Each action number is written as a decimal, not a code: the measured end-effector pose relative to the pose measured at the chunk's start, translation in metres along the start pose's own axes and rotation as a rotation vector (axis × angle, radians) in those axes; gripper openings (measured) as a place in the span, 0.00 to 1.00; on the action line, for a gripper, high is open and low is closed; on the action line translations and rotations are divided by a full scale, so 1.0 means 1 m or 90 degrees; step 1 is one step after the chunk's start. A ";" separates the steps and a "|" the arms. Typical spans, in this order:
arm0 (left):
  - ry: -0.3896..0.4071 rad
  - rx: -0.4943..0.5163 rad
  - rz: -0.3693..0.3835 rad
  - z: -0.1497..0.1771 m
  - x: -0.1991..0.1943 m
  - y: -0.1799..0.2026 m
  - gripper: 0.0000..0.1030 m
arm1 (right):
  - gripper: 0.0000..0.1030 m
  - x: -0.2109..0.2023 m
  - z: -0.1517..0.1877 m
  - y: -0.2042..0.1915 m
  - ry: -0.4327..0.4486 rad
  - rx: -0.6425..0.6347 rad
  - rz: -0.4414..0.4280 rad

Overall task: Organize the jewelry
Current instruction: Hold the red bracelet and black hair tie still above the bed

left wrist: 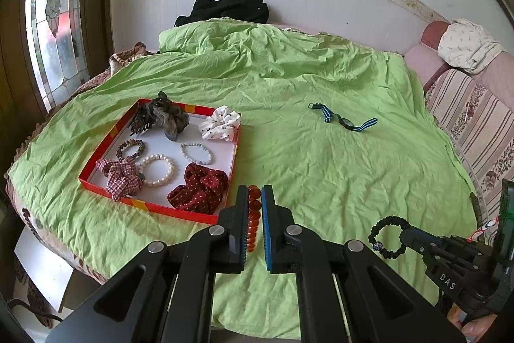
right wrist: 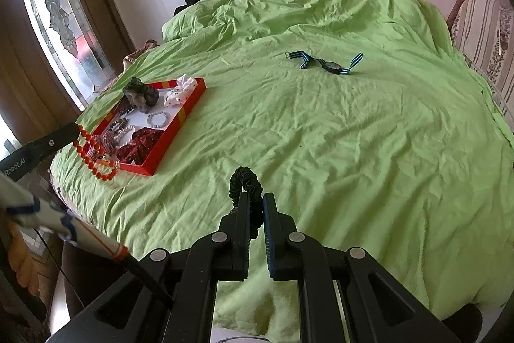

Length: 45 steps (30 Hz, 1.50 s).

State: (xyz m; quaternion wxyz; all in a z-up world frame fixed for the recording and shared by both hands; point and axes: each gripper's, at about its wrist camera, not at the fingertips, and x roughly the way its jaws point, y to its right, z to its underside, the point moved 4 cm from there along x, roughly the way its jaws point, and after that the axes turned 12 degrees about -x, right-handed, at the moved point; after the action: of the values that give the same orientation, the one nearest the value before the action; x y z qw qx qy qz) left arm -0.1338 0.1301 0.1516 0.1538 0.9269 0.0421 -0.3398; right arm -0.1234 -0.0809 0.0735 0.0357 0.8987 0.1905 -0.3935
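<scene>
My left gripper (left wrist: 254, 193) is shut on an orange bead bracelet (left wrist: 253, 214), held just off the near right corner of a red tray (left wrist: 102, 147). In the right wrist view the same orange bead bracelet (right wrist: 93, 156) dangles from the left gripper (right wrist: 76, 128) in front of the red tray (right wrist: 180, 114). My right gripper (right wrist: 256, 198) is shut on a black braided bracelet (right wrist: 245, 182), above the green bedsheet (right wrist: 353, 150). The black braided bracelet (left wrist: 385, 235) also shows at the lower right of the left wrist view. The tray holds scrunchies, a hair claw and bead bracelets.
A watch with a blue striped strap (left wrist: 343, 118) lies on the green bedsheet (left wrist: 321, 176), right of the tray; the watch (right wrist: 331, 65) sits far ahead in the right wrist view. Black clothing (left wrist: 225, 10) lies by the wall. A striped sofa (left wrist: 475, 118) stands at the right.
</scene>
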 end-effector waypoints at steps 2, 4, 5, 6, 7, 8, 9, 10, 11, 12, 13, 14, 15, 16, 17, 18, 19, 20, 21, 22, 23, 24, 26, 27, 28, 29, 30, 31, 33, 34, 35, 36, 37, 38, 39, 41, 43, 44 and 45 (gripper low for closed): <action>-0.001 0.000 -0.001 0.001 0.000 -0.001 0.07 | 0.08 0.001 0.000 0.000 0.000 -0.001 -0.002; -0.002 -0.001 -0.002 0.004 -0.001 -0.004 0.07 | 0.08 0.002 0.000 -0.001 -0.001 -0.002 -0.004; -0.003 -0.001 -0.003 0.005 -0.002 -0.005 0.07 | 0.08 0.003 0.000 -0.001 -0.001 -0.001 -0.004; -0.004 -0.001 -0.004 0.006 0.000 -0.007 0.07 | 0.08 0.003 0.001 -0.001 -0.002 0.000 -0.005; -0.004 -0.001 -0.003 0.006 0.000 -0.007 0.07 | 0.08 0.004 0.001 -0.001 -0.002 0.001 -0.006; -0.004 -0.001 -0.003 0.007 -0.001 -0.007 0.07 | 0.08 0.005 0.001 -0.001 -0.003 0.002 -0.007; -0.005 -0.001 -0.003 0.007 -0.001 -0.006 0.07 | 0.08 0.006 0.002 0.001 -0.004 0.004 -0.007; -0.006 -0.001 -0.003 0.007 0.000 -0.006 0.07 | 0.08 0.007 0.002 0.002 -0.005 0.007 -0.009; -0.008 0.000 -0.002 0.009 0.000 -0.007 0.07 | 0.08 0.008 0.003 0.003 -0.006 0.009 -0.011; -0.008 0.001 -0.002 0.009 0.001 -0.007 0.07 | 0.08 0.008 0.003 0.003 -0.006 0.011 -0.012; -0.010 0.002 -0.002 0.010 0.001 -0.007 0.07 | 0.08 0.009 0.004 0.005 -0.007 0.013 -0.013; -0.011 0.003 -0.001 0.012 0.001 -0.007 0.07 | 0.08 0.010 0.004 0.006 -0.008 0.015 -0.014; -0.013 0.004 0.000 0.010 0.004 -0.004 0.07 | 0.08 0.012 0.004 0.007 -0.010 0.017 -0.015; -0.015 0.005 0.000 0.009 0.006 -0.002 0.07 | 0.08 0.012 0.005 0.008 -0.011 0.019 -0.015; -0.016 0.006 0.000 0.009 0.006 -0.001 0.07 | 0.08 0.013 0.006 0.009 -0.012 0.021 -0.016; -0.017 0.006 0.000 0.008 0.008 0.000 0.07 | 0.08 0.014 0.006 0.011 -0.013 0.022 -0.016; -0.018 0.007 0.000 0.009 0.009 0.001 0.07 | 0.08 0.016 0.007 0.012 -0.014 0.024 -0.016; -0.020 0.006 0.000 0.009 0.010 0.002 0.07 | 0.08 0.017 0.007 0.014 -0.015 0.026 -0.017; -0.022 0.006 0.000 0.007 0.011 0.002 0.07 | 0.08 0.018 0.008 0.016 -0.017 0.030 -0.018; -0.024 0.005 0.001 0.006 0.012 0.002 0.07 | 0.08 0.019 0.009 0.018 -0.018 0.033 -0.018; -0.025 0.004 0.001 0.006 0.013 0.002 0.07 | 0.08 0.021 0.010 0.019 -0.020 0.036 -0.019; -0.026 0.004 0.000 0.005 0.015 0.002 0.07 | 0.08 0.022 0.010 0.021 -0.021 0.039 -0.020; -0.027 0.005 -0.002 0.005 0.016 0.002 0.07 | 0.08 0.026 0.011 0.024 -0.024 0.045 -0.023; -0.028 0.004 -0.004 0.004 0.018 0.002 0.07 | 0.08 0.027 0.012 0.025 -0.026 0.047 -0.024; -0.031 0.003 -0.006 0.004 0.020 0.001 0.07 | 0.08 0.029 0.012 0.027 -0.027 0.048 -0.025; -0.032 0.002 -0.006 0.003 0.022 0.000 0.07 | 0.08 0.031 0.013 0.028 -0.029 0.049 -0.026; -0.035 0.000 -0.008 0.003 0.024 -0.001 0.07 | 0.08 0.032 0.013 0.028 -0.030 0.049 -0.027; -0.039 -0.003 -0.008 0.002 0.027 -0.002 0.07 | 0.08 0.034 0.014 0.030 -0.032 0.050 -0.027; -0.048 -0.013 -0.002 0.000 0.029 -0.004 0.07 | 0.08 0.036 0.013 0.032 -0.034 0.052 -0.027; -0.051 -0.019 0.002 -0.001 0.030 -0.005 0.07 | 0.08 0.038 0.014 0.034 -0.036 0.054 -0.028; -0.052 -0.026 0.005 -0.002 0.031 -0.007 0.07 | 0.08 0.039 0.014 0.036 -0.037 0.057 -0.028; -0.052 -0.029 0.005 -0.004 0.031 -0.009 0.07 | 0.08 0.041 0.014 0.037 -0.039 0.060 -0.028; -0.050 -0.032 0.004 -0.007 0.031 -0.010 0.07 | 0.08 0.042 0.014 0.038 -0.040 0.062 -0.029; -0.047 -0.035 0.003 -0.009 0.030 -0.012 0.07 | 0.08 0.044 0.015 0.039 -0.041 0.064 -0.029; -0.045 -0.039 0.002 -0.012 0.030 -0.014 0.07 | 0.08 0.045 0.015 0.041 -0.044 0.067 -0.029; -0.045 -0.050 0.005 -0.017 0.030 -0.020 0.07 | 0.08 0.049 0.015 0.042 -0.049 0.069 -0.030; -0.043 -0.067 0.010 -0.022 0.029 -0.027 0.07 | 0.08 0.054 0.016 0.043 -0.055 0.071 -0.031; -0.040 -0.072 0.009 -0.025 0.028 -0.031 0.07 | 0.08 0.055 0.015 0.043 -0.057 0.071 -0.031; -0.035 -0.078 0.005 -0.029 0.028 -0.036 0.07 | 0.08 0.056 0.015 0.042 -0.059 0.071 -0.031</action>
State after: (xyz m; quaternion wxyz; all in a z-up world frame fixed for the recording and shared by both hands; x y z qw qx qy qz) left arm -0.1015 0.1724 0.1453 0.2129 0.9062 0.0548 -0.3612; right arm -0.0833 -0.1057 0.0191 -0.0154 0.8751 0.1882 -0.4456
